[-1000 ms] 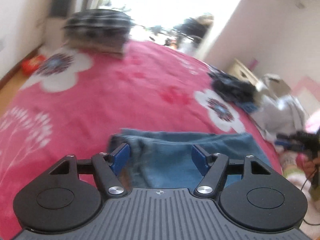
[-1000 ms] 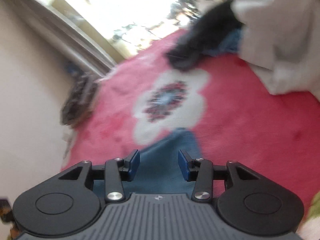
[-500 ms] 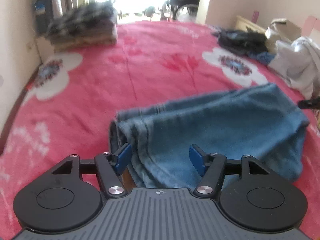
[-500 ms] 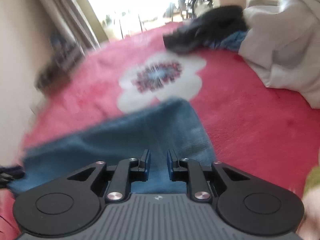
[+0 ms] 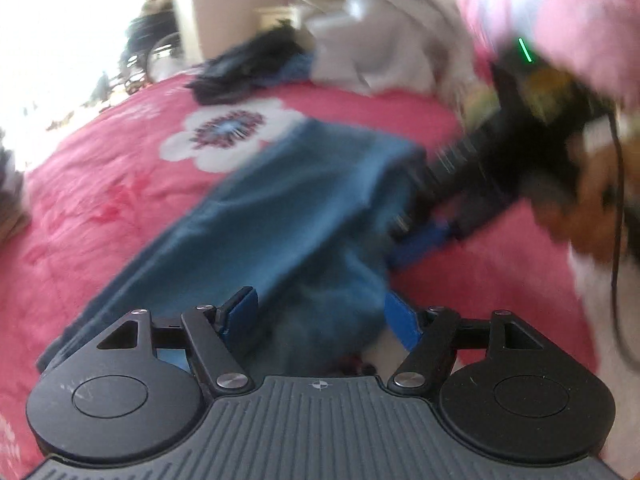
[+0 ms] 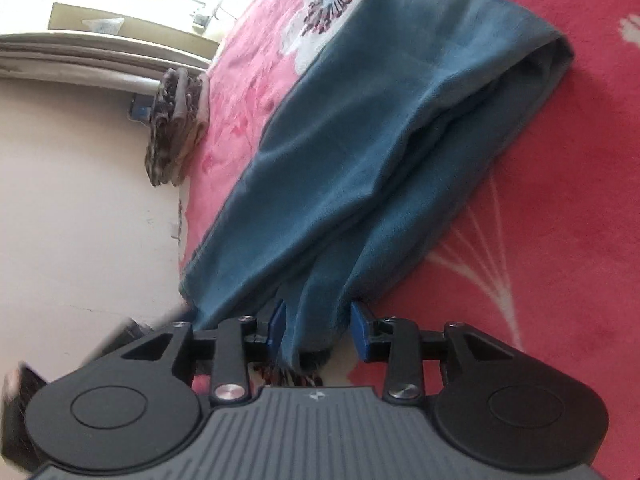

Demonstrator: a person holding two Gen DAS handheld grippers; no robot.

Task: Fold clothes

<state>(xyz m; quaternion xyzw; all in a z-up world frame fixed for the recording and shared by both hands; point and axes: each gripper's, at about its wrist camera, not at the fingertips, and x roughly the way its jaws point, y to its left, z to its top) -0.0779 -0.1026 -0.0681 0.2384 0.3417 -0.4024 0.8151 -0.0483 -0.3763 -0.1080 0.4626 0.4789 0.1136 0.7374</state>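
A pair of blue jeans lies folded lengthwise on the red flowered bedspread. My left gripper is open, with a bunched end of the jeans lying between its blue fingers. In the right wrist view the jeans stretch away from me, and my right gripper is open with the jeans' near end between its fingers. The right gripper also shows blurred in the left wrist view at the far end of the jeans.
A heap of black and grey clothes lies at the far right of the bed. A folded stack of checked clothes sits by the wall near the window. A pink sleeve is at the upper right.
Both grippers swung round to the ends of the jeans. The right gripper's fingers, nearly together half a second ago, stand wider apart around the cloth. The left view now faces right.
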